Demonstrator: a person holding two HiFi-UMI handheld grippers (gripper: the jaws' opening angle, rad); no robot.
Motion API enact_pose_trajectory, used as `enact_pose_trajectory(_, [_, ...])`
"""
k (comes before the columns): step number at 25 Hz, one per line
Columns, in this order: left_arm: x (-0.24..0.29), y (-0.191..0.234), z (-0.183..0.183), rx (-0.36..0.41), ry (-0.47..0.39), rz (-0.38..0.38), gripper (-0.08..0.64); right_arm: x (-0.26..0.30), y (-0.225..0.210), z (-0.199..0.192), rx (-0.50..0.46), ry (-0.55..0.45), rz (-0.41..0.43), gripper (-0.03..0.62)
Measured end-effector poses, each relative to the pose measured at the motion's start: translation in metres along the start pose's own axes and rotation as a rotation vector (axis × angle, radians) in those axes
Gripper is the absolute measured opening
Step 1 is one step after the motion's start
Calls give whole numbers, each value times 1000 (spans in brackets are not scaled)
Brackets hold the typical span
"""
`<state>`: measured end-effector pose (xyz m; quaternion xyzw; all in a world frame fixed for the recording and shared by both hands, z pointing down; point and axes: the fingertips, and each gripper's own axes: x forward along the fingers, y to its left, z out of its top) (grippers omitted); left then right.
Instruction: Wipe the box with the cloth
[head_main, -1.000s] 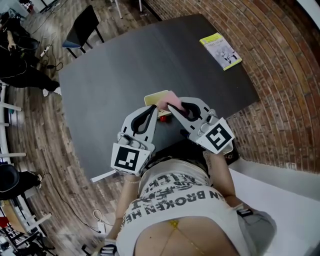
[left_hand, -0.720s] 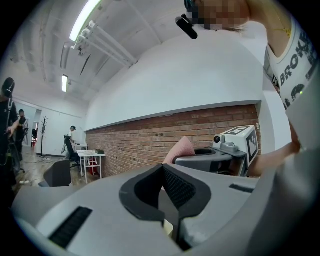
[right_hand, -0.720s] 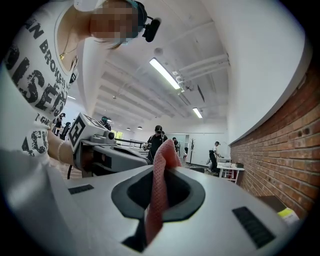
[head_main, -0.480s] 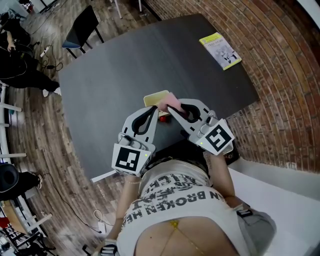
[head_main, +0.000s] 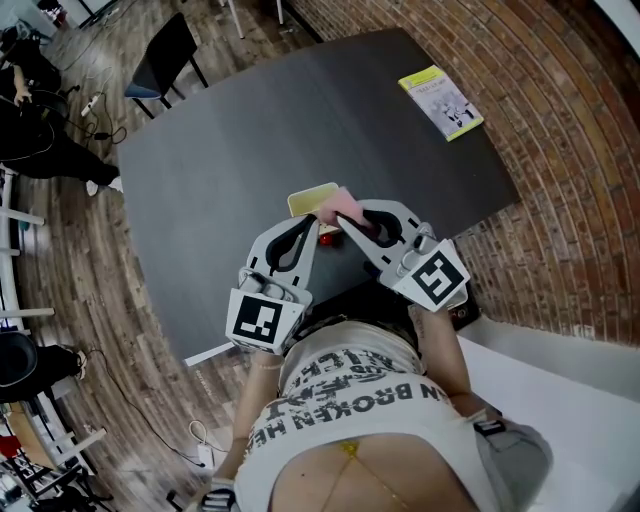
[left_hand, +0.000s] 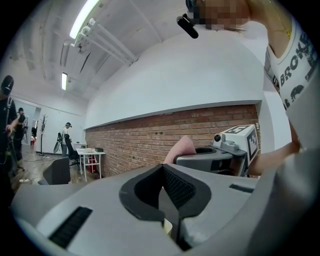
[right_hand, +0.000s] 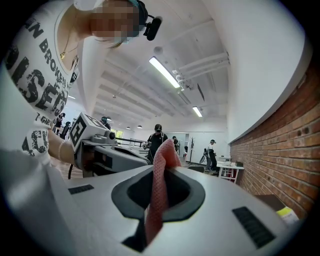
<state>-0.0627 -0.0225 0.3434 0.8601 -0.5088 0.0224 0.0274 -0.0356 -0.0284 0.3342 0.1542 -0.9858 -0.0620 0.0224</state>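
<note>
A flat yellow box (head_main: 312, 196) is held just above the dark table (head_main: 230, 150), straight ahead of me. My left gripper (head_main: 311, 224) has its jaws closed on the box's near edge. A sliver of pale yellow box (left_hand: 167, 227) shows low in the slit of that gripper (left_hand: 170, 220). My right gripper (head_main: 341, 216) comes in from the right, shut on a pink cloth (head_main: 341, 205). The cloth lies against the box's right end. In the right gripper view the cloth (right_hand: 162, 160) stands up from the closed jaws of that gripper (right_hand: 150, 212). The box's underside is hidden.
A yellow-green booklet (head_main: 441, 101) lies at the table's far right corner. A black chair (head_main: 165, 50) stands beyond the far left edge, with people further left. A brick surface (head_main: 560, 150) borders the table on the right. A small red thing (head_main: 327, 238) shows under the grippers.
</note>
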Motion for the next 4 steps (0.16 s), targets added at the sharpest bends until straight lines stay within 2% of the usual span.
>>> enact_pose_trajectory(4, [0, -1, -1, 1, 7, -6, 6, 0, 1, -2, -5, 19, 0, 17])
